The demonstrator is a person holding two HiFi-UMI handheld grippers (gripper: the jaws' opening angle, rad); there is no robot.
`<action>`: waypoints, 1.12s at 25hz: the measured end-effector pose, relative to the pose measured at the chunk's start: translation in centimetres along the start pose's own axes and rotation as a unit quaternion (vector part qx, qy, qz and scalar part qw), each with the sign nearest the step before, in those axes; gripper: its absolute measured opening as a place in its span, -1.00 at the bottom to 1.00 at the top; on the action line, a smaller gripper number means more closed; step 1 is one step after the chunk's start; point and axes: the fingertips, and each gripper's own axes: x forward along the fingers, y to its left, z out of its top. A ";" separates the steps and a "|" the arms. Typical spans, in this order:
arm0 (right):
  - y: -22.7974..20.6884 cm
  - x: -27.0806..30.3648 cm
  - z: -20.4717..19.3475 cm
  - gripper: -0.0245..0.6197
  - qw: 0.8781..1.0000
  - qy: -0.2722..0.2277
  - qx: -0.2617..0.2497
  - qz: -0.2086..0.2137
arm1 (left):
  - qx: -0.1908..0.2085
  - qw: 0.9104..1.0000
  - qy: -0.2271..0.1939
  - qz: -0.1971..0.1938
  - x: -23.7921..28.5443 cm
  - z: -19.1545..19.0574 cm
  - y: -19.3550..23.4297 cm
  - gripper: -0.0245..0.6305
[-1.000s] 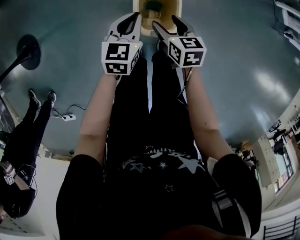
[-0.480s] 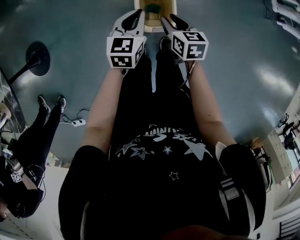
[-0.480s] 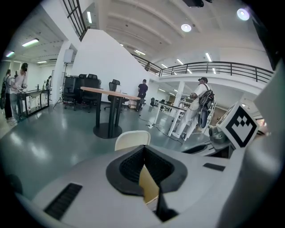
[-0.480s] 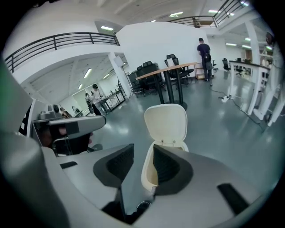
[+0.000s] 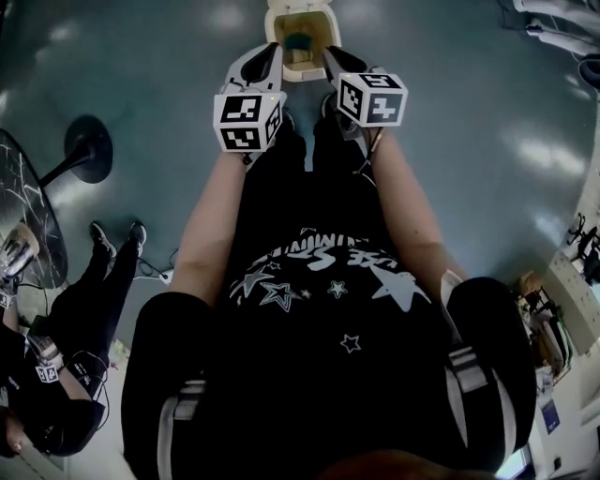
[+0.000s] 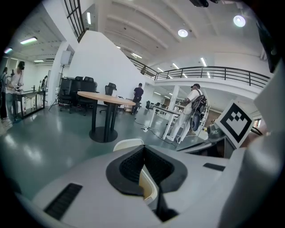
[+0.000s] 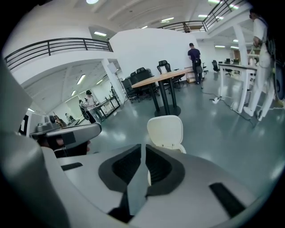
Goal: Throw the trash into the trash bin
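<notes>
Trash bin on the floor, just ahead of both grippers

The left gripper point(image 5: 270, 52) and right gripper point(image 5: 330, 56) sit side by side, the right one's jaws closing with nothing between them. The trash bin point(image 5: 302, 17) stands on the floor just beyond and below their tips, between the two. A round table point(image 6: 105, 99) stands well behind the bin. A bystander point(image 5: 70, 375) stands left of and behind the left gripper.
</notes>
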 end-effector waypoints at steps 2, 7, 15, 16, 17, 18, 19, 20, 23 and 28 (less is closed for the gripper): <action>0.4 -0.8 0.8 -0.84 1.000 -0.003 -0.006 -0.002 | 0.000 1.000 -0.001 -0.003 -0.6 0.6 -0.3 -0.89; 1.3 -2.6 2.3 -0.90 1.000 -0.007 -0.012 0.001 | -0.009 1.000 -0.006 0.001 -2.3 2.1 -0.5 -0.89; 1.1 -4.3 4.6 -0.90 0.999 -0.027 -0.023 0.017 | -0.014 0.999 -0.033 0.027 -3.5 4.4 -1.1 -0.89; 1.0 -4.4 4.5 -0.90 0.999 -0.031 -0.023 0.018 | -0.013 0.999 -0.035 0.028 -3.6 4.3 -1.3 -0.89; 0.9 -4.5 4.4 -0.90 0.999 -0.036 -0.022 0.018 | -0.012 0.999 -0.036 0.028 -3.6 4.1 -1.4 -0.89; 0.9 -4.6 4.2 -0.90 0.999 -0.040 -0.021 0.019 | -0.011 0.999 -0.038 0.029 -3.8 3.8 -1.5 -0.89; 0.9 -5.0 4.0 -0.90 0.999 -0.044 -0.018 0.021 | -0.011 0.999 -0.040 0.030 -4.0 3.5 -1.8 -0.89; 0.8 -5.7 3.7 -0.90 0.998 -0.048 -0.014 0.023 | -0.011 0.999 -0.040 0.031 -4.3 3.2 -2.2 -0.89; 0.3 -8.1 2.7 -0.90 0.998 -0.057 -0.007 0.031 | -0.009 0.998 -0.044 0.038 -5.5 2.6 -3.9 -0.89; 0.2 -10.9 1.1 -0.90 0.997 -0.068 -0.021 0.042 | 0.000 0.997 -0.063 0.048 -8.0 2.2 -6.2 -0.89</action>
